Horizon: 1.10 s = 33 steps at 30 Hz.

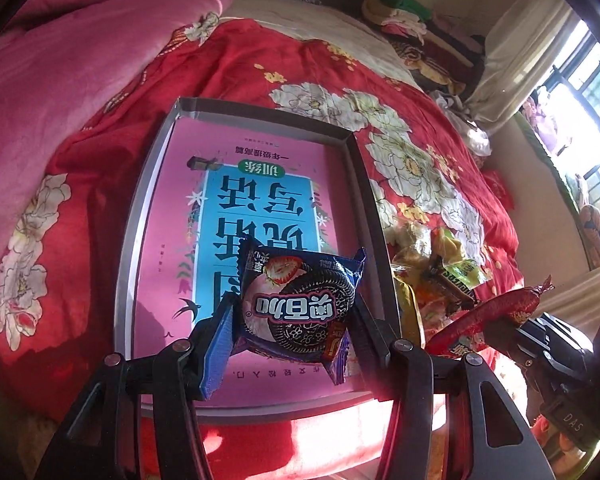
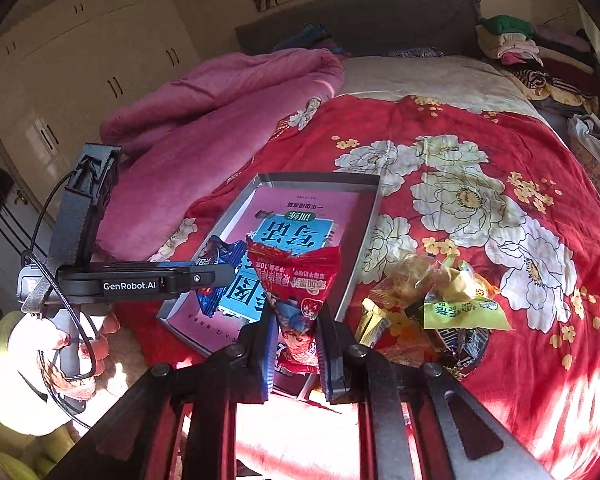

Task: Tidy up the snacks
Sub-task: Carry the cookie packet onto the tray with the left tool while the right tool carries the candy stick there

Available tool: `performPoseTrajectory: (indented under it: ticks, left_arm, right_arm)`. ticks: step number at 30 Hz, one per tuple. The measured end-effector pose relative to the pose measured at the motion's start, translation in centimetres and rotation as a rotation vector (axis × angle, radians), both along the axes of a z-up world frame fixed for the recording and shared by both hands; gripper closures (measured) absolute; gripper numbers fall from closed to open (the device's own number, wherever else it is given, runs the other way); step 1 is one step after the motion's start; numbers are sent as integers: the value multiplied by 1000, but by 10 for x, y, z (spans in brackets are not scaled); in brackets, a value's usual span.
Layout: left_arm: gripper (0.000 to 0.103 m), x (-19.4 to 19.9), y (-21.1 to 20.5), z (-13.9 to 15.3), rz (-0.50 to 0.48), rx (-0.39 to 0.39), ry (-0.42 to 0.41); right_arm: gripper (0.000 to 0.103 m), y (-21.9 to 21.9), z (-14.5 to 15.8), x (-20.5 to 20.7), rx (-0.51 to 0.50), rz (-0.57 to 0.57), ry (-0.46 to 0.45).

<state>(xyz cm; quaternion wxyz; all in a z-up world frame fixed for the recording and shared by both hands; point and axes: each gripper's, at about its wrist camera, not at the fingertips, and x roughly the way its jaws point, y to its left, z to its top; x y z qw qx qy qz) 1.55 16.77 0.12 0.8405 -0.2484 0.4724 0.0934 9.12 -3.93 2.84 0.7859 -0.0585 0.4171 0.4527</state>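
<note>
My left gripper [image 1: 294,316] is shut on a blue cookie pack [image 1: 296,304] with a chocolate sandwich cookie and strawberry picture, held above the near end of the grey box lid [image 1: 140,208] with a pink and blue book cover inside. My right gripper [image 2: 296,336] is shut on a red sausage stick [image 2: 298,300], held over the lid's [image 2: 370,216] near right corner. The sausage also shows at the right of the left wrist view [image 1: 492,316], and the left gripper and cookie pack [image 2: 216,276] show in the right wrist view. A pile of loose snacks [image 2: 432,308] lies on the bed right of the lid.
The red floral bedspread [image 2: 480,208] covers the bed. A pink quilt [image 2: 204,128] is bunched at the far left. Folded clothes [image 2: 516,44] are stacked at the far right by the headboard. A white wardrobe [image 2: 80,60] stands to the left.
</note>
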Motion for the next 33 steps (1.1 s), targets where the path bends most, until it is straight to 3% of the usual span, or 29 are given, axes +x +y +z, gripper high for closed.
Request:
performPoseTrajectory:
  ticks: [10, 22, 33]
  left_arm:
    - [47, -17, 23, -18, 64, -19, 22]
    - [47, -20, 33, -45, 86, -31, 78]
    - [47, -18, 31, -56, 88, 8, 109]
  right_arm:
    - [85, 30, -18, -13, -45, 69, 30]
    - [85, 42, -42, -7, -110, 72, 83]
    - [85, 49, -57, 0, -141, 82, 115]
